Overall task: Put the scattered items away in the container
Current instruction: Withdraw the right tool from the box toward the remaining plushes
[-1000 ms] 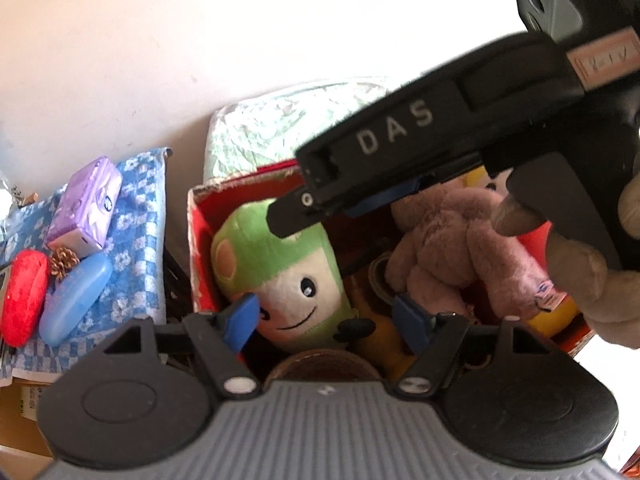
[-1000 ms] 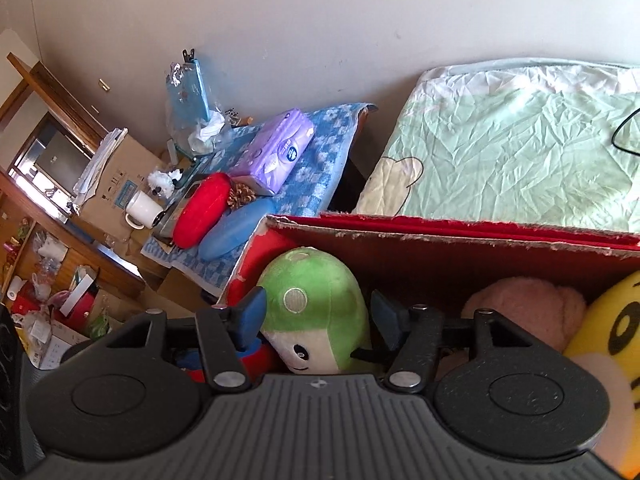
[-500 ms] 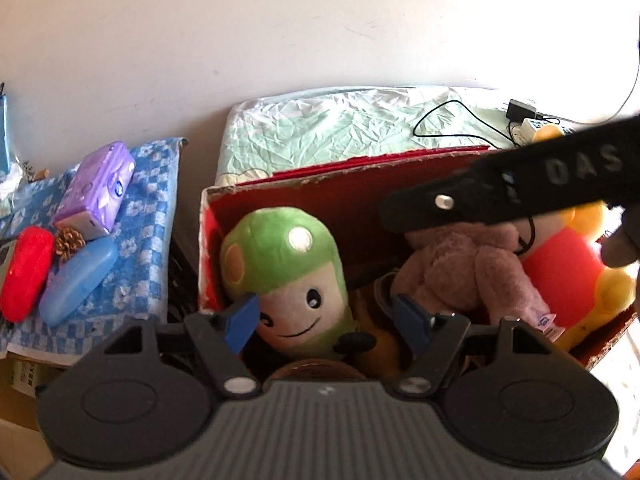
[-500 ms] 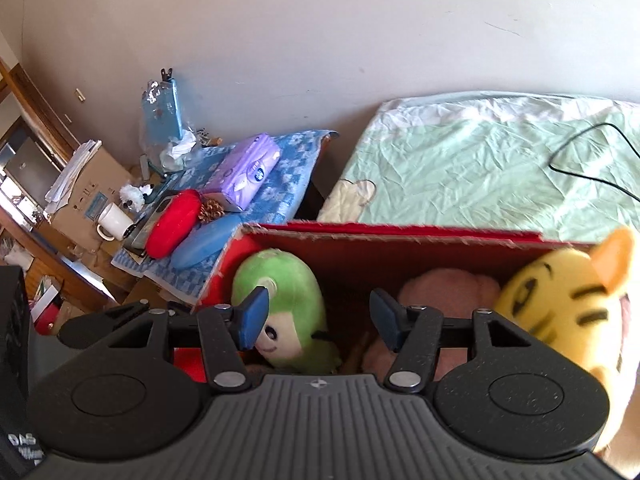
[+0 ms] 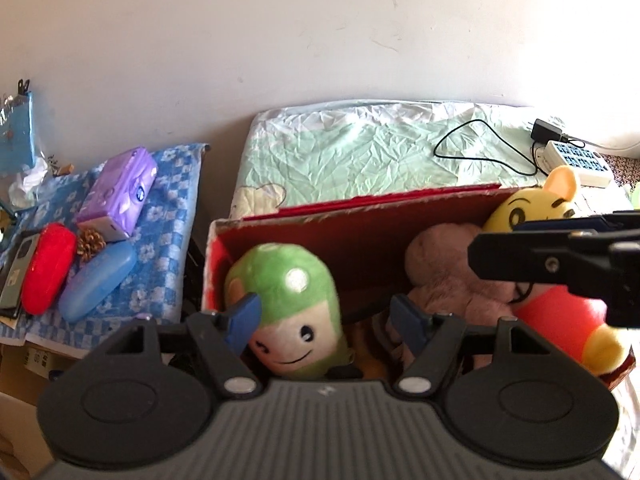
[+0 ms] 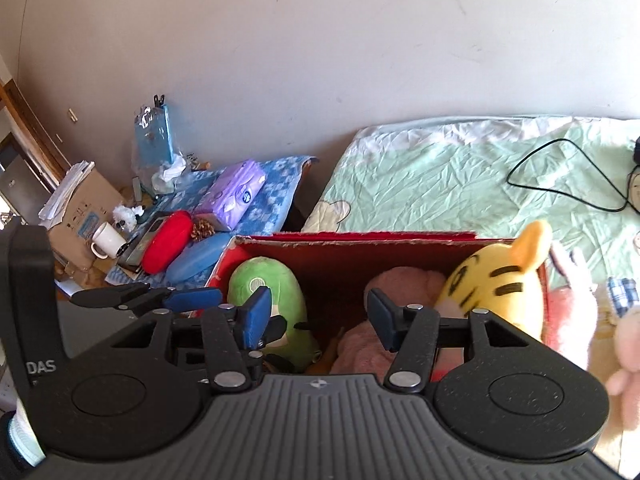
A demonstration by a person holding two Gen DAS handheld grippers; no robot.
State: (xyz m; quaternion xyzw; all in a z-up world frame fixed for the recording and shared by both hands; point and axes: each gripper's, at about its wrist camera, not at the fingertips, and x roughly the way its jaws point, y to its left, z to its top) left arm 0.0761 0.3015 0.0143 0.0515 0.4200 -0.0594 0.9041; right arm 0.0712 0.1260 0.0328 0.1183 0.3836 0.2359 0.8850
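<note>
Both the left hand-held gripper (image 5: 326,320) and the right hand-held gripper (image 6: 318,318) are seen spread and empty above the red box (image 5: 360,216), where the green plush (image 5: 288,304), pink plush (image 5: 444,280) and yellow tiger (image 6: 492,284) are packed. A further pink toy (image 6: 572,320) outside the right wall could be missed, or the crowded tiger tipped out. Beyond, a bed (image 6: 440,176) is seen; far left, a cloth-covered bench (image 5: 172,208) against the wall.

the red box (image 5: 352,220) is matt cardboard with a frayed rim. the green mushroom plush (image 5: 292,300) and yellow tiger plush (image 6: 492,284) are soft, fuzzy cloth. the bed sheet (image 5: 360,160) is creased cloth. the tissue pack (image 5: 120,192) is glossy plastic.
</note>
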